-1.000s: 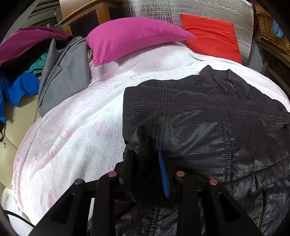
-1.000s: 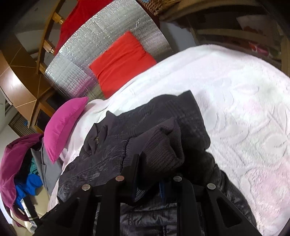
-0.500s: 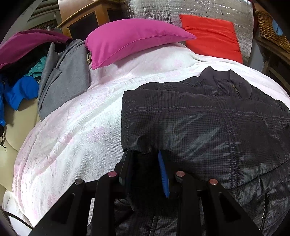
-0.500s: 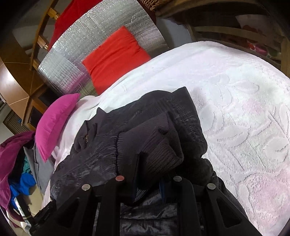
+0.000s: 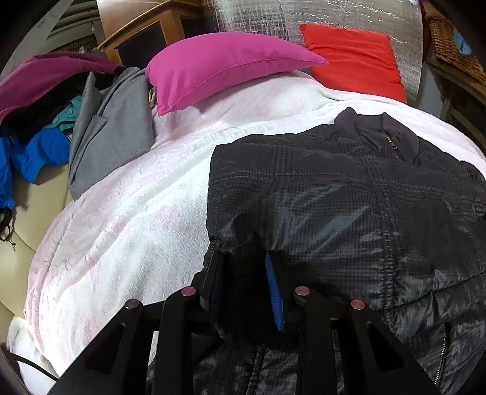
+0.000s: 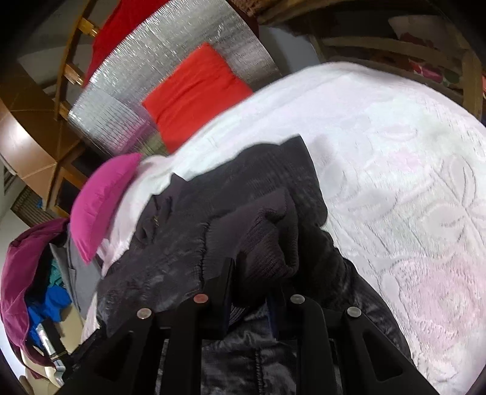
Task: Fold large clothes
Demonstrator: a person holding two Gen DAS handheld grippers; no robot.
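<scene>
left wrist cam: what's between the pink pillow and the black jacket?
Only bare white bedspread in the left wrist view; the pink pillow and the black jacket lie apart, with nothing resting on that strip.

Count on bed (image 5: 127, 218): dark jacket (image 5: 349, 194) — one. Pillows — two: one pink (image 5: 224, 70), one red (image 5: 352, 60). Grippers — two: left (image 5: 243, 282), right (image 6: 252, 291). Side pile: one grey coat (image 5: 112, 127), one maroon garment (image 5: 45, 79), one blue garment (image 5: 33, 155). Silver foil sheet (image 5: 319, 15) — one.
</scene>
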